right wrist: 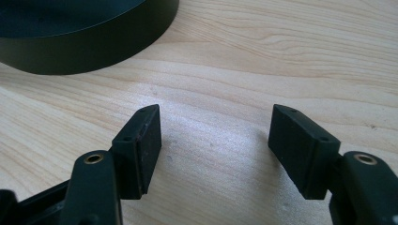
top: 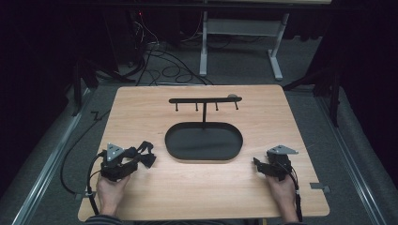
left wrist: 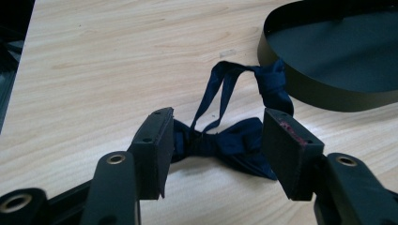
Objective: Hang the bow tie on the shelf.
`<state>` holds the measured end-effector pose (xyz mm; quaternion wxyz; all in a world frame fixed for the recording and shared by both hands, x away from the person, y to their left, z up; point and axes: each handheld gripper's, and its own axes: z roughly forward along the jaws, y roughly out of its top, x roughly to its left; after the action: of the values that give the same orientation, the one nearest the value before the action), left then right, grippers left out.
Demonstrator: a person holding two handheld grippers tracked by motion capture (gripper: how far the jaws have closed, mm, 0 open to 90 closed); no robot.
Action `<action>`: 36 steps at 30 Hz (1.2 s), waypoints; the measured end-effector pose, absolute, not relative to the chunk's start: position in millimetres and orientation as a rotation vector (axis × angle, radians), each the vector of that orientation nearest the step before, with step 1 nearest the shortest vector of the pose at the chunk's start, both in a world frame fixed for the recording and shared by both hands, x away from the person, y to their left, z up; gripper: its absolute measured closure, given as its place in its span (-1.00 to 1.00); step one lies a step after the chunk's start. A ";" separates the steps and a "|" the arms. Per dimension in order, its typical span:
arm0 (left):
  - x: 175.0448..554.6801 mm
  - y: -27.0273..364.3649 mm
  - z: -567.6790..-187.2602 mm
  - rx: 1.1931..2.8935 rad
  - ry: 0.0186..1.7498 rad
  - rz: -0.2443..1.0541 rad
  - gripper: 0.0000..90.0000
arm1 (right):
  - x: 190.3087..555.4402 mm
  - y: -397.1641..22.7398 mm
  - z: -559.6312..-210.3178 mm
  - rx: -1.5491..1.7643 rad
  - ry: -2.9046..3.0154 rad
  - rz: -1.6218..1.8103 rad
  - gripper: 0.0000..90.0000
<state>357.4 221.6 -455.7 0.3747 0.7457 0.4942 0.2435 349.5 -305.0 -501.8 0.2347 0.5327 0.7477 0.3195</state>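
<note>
A navy bow tie is lying on the wooden counter, just beside the near-left rim of the black oval tray. The left tongs are standing wide around the bow, pads apart from the cloth, with its long axis running straight across from one pad to the other. Its strap is looping away toward the tray. The right tongs are gaping wide over bare wood off the tray's opposite end, well apart from the tie.
</note>
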 end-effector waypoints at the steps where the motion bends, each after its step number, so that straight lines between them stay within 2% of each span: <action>1: 359.1 220.9 -455.3 1.914 1.263 0.624 0.01 | 349.5 -305.0 -501.8 1.462 2.052 0.876 -0.19; 25: 388.8 218.9 -474.1 1.975 1.275 0.577 0.11 | 349.4 -305.1 -501.8 1.467 2.051 0.880 -0.19; 36: 395.9 211.0 -476.8 2.004 1.258 0.596 0.14 | 349.4 -305.0 -501.8 1.463 2.051 0.877 -0.19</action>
<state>395.9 211.0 -476.8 0.3437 0.7711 0.4843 0.2295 349.4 -305.0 -501.8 0.2345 0.5331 0.7474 0.3196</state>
